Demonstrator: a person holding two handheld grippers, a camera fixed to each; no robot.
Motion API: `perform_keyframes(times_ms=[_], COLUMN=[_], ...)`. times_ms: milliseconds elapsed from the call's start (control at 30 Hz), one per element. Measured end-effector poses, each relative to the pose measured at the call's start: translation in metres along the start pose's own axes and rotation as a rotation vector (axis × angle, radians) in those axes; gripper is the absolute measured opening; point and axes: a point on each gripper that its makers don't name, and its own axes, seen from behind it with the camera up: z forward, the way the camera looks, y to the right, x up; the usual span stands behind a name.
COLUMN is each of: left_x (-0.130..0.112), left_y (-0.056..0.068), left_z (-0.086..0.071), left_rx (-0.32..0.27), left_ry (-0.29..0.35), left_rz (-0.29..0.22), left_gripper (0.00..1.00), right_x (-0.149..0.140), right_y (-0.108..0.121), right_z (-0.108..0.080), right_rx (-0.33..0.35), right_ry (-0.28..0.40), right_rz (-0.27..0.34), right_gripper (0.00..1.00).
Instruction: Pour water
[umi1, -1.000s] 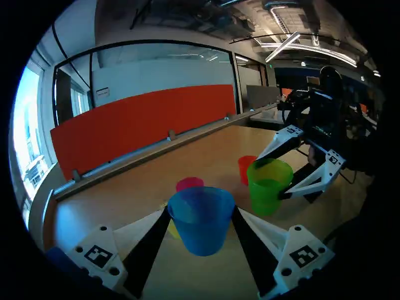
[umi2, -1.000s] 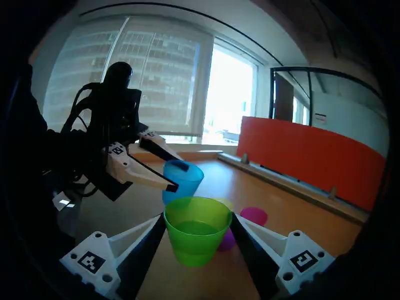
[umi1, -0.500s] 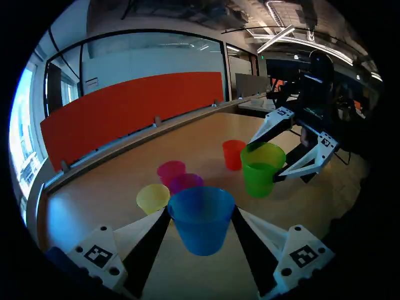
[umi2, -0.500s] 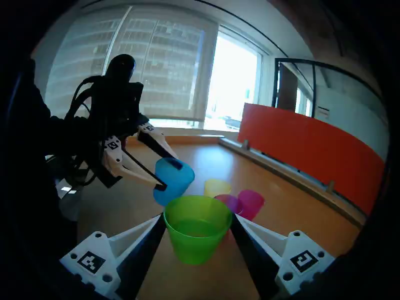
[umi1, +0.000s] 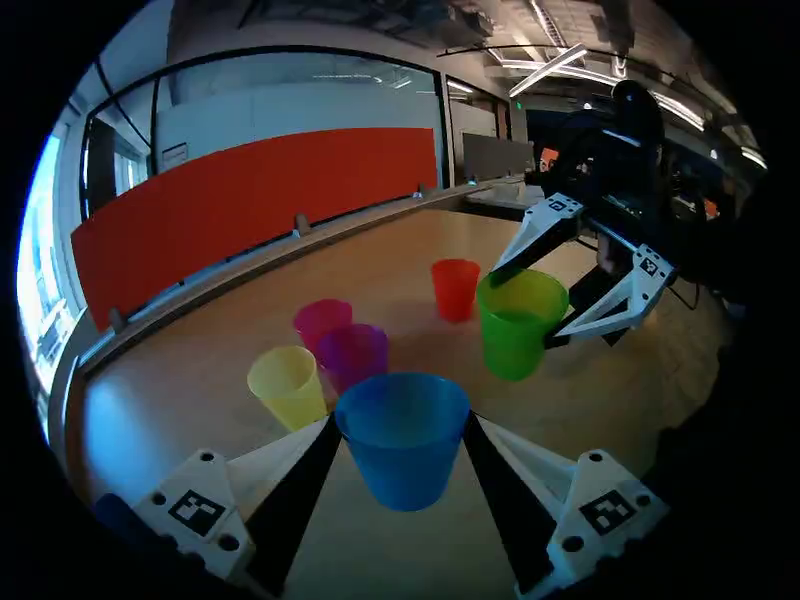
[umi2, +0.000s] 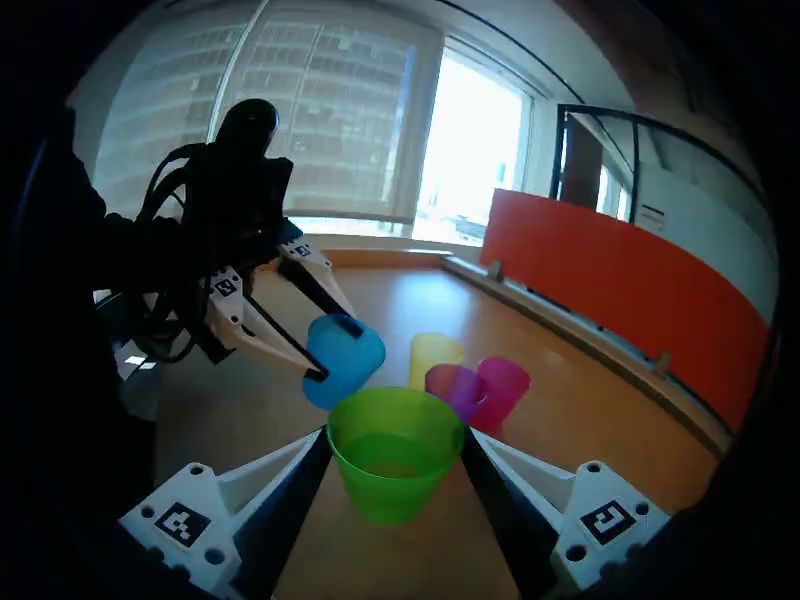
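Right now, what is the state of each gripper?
Left gripper: closed on the blue cup.
Right gripper: closed on the green cup.

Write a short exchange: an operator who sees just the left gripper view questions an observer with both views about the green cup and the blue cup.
Operator: Is anything inside the translucent green plastic cup?
Observer: Yes. The right gripper view looks down into it, held in the right gripper, and a liquid surface lies low inside.
Operator: How does my translucent blue plastic cup sit?
Observer: Seen from that side, it looks tilted rather than upright, clamped between the fingers of the left gripper.
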Motion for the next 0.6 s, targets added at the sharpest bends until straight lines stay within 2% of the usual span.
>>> perform_keyframes(times_ms=[200, 600], left_x=[-0.009, -0.019], left_y=[-0.004, -0.011], left_z=[0.006, 0.019], left_rx=[0.011, 0.039], left_ry=[-0.007, -0.005], left_rz=[-0.018, -0.021], left_gripper=[0.87, 0.87], right_x=[-0.008, -0.02], right_y=[0.003, 0.011], right_z=[-0.004, -0.008], right_rx=[-0.002, -0.014], right_ry=[-0.025, -0.053], right_rz=[-0.002, 0.001], right_gripper=[0.94, 0.94])
